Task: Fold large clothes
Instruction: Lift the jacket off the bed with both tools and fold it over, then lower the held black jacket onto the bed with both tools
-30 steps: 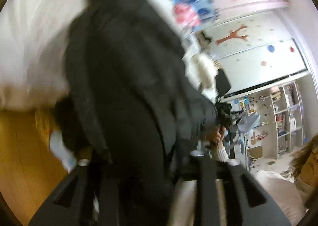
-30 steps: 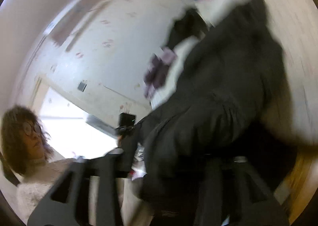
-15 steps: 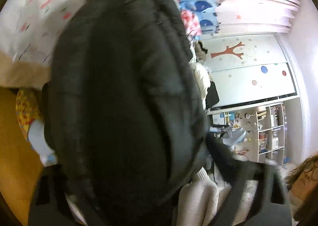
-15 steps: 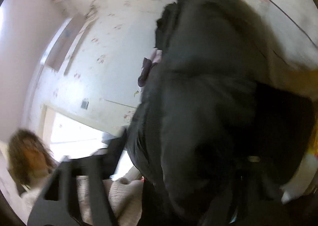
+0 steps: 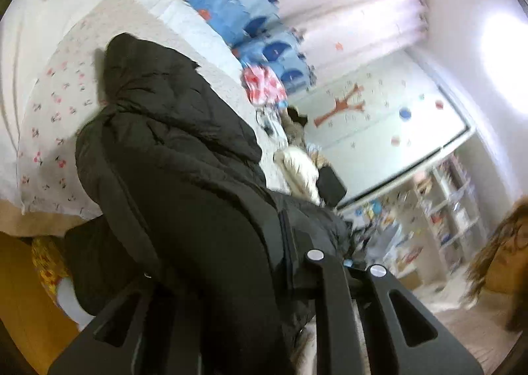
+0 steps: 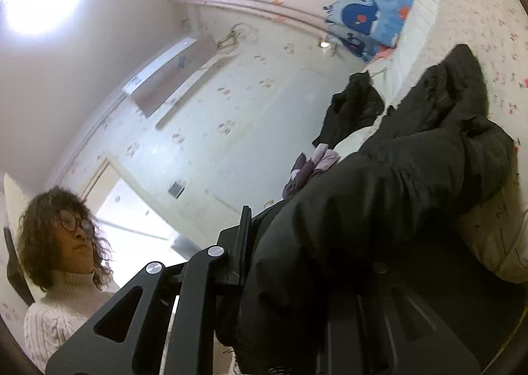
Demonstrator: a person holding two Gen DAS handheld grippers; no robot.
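Matt black quilted cloth coat (image 5: 184, 177), smooth matt plastic tool (image 5: 231, 279)

Both grippers clamped on fabric.
Left gripper (image 5: 231, 279) and right gripper (image 6: 297, 259) just closing, pinching black jacket (image 5: 171, 157) folds.

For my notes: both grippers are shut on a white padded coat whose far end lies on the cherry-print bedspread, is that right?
Not quite: the coat is black, not white, as the left wrist view shows. The rest holds: the left gripper and right gripper are shut on it, and its far end lies on the cherry-print bedspread.
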